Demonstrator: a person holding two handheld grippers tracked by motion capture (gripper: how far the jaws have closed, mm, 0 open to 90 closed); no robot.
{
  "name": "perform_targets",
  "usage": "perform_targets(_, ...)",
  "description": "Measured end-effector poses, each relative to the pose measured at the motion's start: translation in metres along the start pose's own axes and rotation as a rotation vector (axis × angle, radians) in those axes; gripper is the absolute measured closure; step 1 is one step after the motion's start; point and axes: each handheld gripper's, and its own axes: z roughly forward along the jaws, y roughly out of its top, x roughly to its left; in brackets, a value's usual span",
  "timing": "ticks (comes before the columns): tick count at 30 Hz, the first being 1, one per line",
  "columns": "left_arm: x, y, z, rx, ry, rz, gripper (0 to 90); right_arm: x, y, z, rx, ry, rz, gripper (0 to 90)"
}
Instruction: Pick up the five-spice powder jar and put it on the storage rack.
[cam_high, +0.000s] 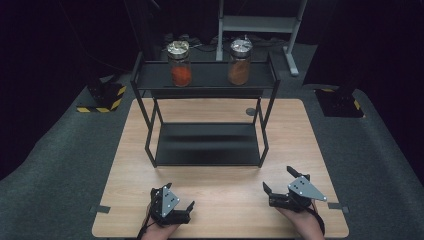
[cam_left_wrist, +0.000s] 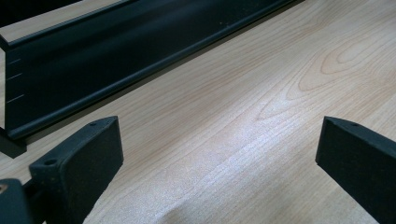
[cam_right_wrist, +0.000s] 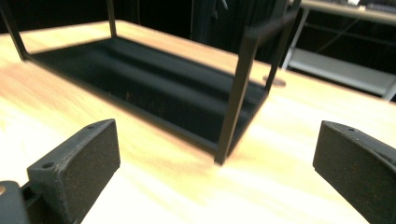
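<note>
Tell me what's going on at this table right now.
A person holds a gripper in each hand near the front edge of a wooden table. The left gripper and the right gripper are both open and hold nothing. Ahead of them stands a black two-tier rack. On its top shelf sit two lidded glass jars, one with orange contents and one with brown contents, untouched.

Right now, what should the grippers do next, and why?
Probably lift the right gripper toward the jar of brown powder on the rack's top shelf. Both grippers rest low on the table, jaws open and holding nothing; the left gripper could take the orange jar.
</note>
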Motion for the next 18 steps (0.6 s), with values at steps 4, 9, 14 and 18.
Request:
perform_targets(4, 0.0, 0.0, 0.0, 0.001, 0.001, 0.005, 1.0, 0.001, -0.01, 0.003, 0.036, -0.009, -0.001, 0.0)
perform_targets(9, -0.001, 0.0, 0.0, 0.002, 0.002, 0.01, 1.0, 0.001, -0.02, 0.004, 0.087, -0.021, -0.02, 0.0)
perform_targets(14, -0.002, 0.001, 0.0, 0.003, 0.003, 0.011, 1.0, 0.006, -0.014, 0.004, 0.134, -0.043, -0.072, 0.0)
perform_targets(18, -0.002, 0.002, 0.001, 0.008, 0.006, 0.014, 1.0, 0.009, -0.012, 0.004, 0.151, -0.05, -0.092, 0.0)
